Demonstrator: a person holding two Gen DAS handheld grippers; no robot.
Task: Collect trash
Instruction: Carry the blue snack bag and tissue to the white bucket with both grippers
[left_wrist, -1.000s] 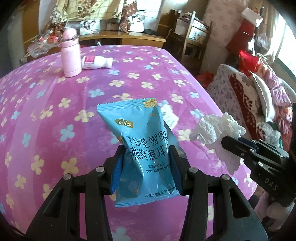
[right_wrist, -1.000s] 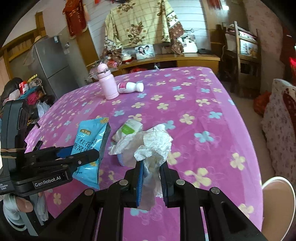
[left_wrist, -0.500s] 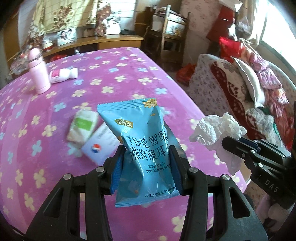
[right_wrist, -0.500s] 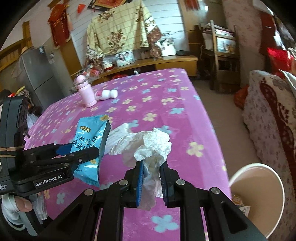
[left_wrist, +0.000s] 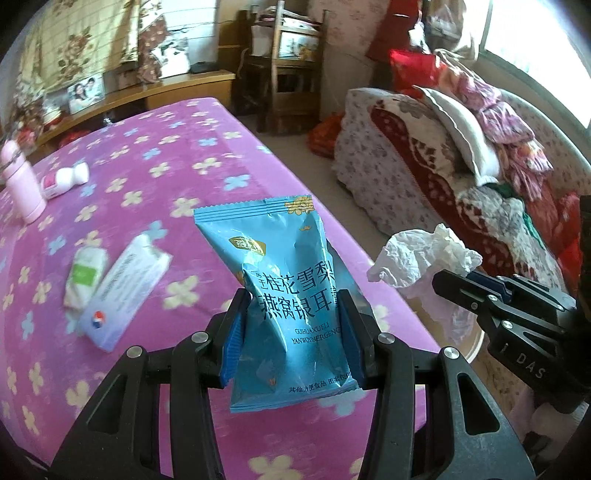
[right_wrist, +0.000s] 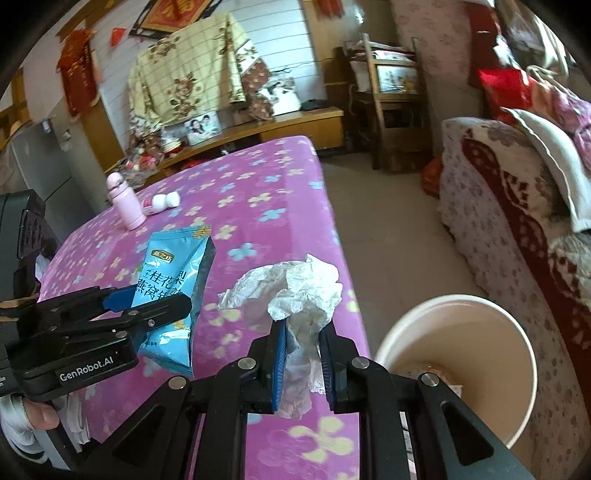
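Carry step: left gripper (left_wrist: 291, 328) jaws clamp packet (left_wrist: 284, 295), right gripper (right_wrist: 303, 360) jaws pinch tissue (right_wrist: 295, 284). Bin (right_wrist: 458, 365) right of jaws; next, position over it, release.

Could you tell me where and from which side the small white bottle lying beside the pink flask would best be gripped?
Probably across its narrow waist, coming from above. The small white bottle lies on its side on the tablecloth, cap pointing away from the pink flask, so jaws set across its length could close on the waist; the flask crowds its base end.
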